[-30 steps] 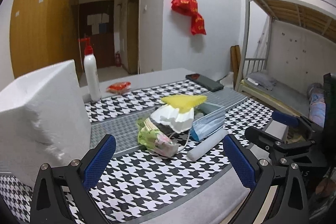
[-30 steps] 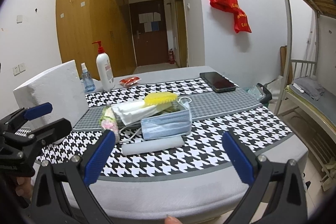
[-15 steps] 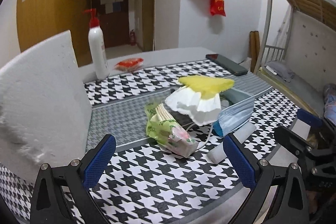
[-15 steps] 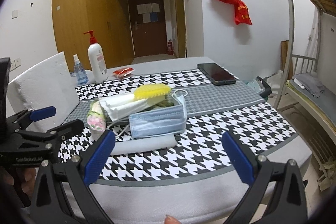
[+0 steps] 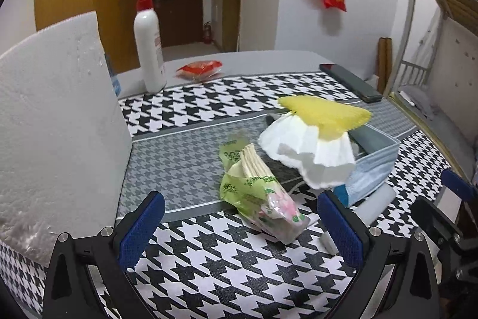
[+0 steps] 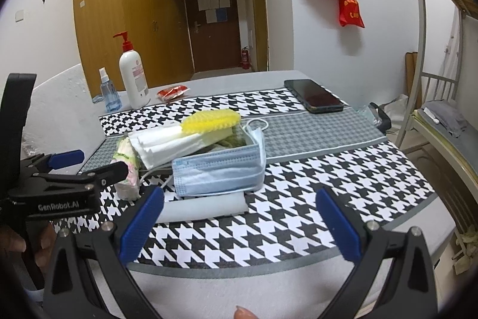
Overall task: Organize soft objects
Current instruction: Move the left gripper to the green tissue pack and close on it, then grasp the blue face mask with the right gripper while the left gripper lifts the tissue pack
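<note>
On the houndstooth table [image 6: 343, 169] a small grey box [image 5: 373, 139] sits mid-table, a blue face mask [image 6: 218, 172] draped over its near wall, white folded cloth [image 5: 310, 151] and a yellow sponge [image 5: 325, 111] piled across its top. Just left lies a green tissue pack [image 5: 254, 193], its long axis running near-right to far-left. A pale foam roll [image 6: 203, 207] lies left-to-right before the box. My left gripper [image 5: 239, 229] is wide open and empty, closer to the pack than a second ago; my right gripper [image 6: 236, 226] is likewise spread, holding nothing, nearer the roll
</note>
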